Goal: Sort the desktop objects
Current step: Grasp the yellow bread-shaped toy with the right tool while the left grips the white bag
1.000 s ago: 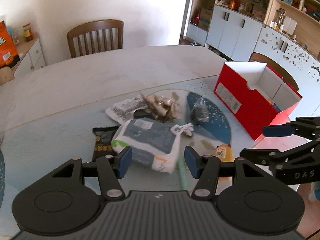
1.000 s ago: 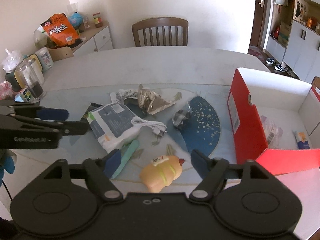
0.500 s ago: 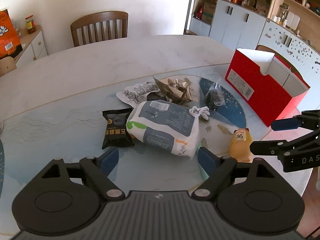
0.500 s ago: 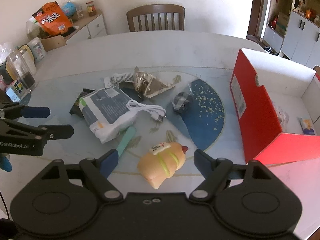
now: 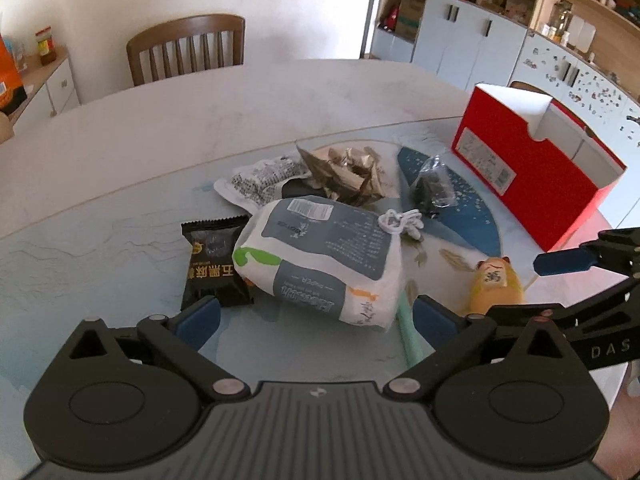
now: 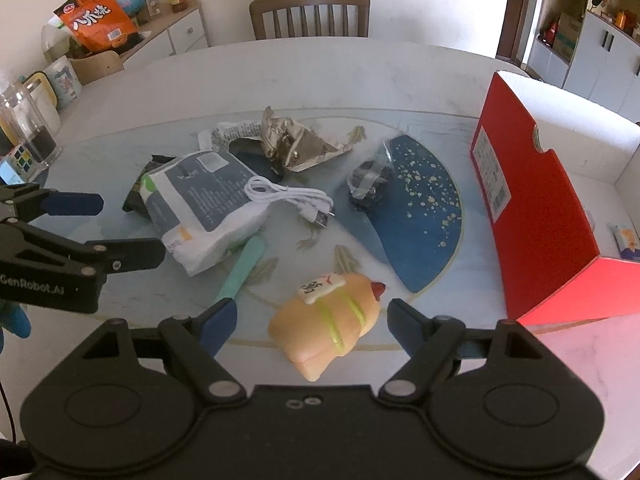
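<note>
A: We have the left tool point(image 5: 316, 316) spread wide, its jaws just having opened, and nothing is gripped; the diaper pack point(image 5: 320, 256) lies just ahead of it. The right tool point(image 6: 310, 318) is wide too, with the hot-dog toy point(image 6: 328, 320) between its pads but not pinched.

B: What room do we see?

A: The far half of the counter point(image 5: 200, 120) is bare up to the chair point(image 5: 186, 50). The red box point(image 6: 532, 208) stands open at the right edge, two small packets inside it. The clutter sits in the middle, well clear of the near rim.

B: Counts?

A: One diaper pack, one white cable point(image 6: 288, 196) lying across it, one black snack packet point(image 5: 214, 256) touching its left side, one teal stick point(image 6: 242, 266) poking out beneath it, one crumpled foil wrapper point(image 6: 296, 144), one printed white wrapper point(image 5: 260, 182), one small clear bag point(image 6: 370, 178) on the blue patch, one toy.
</note>
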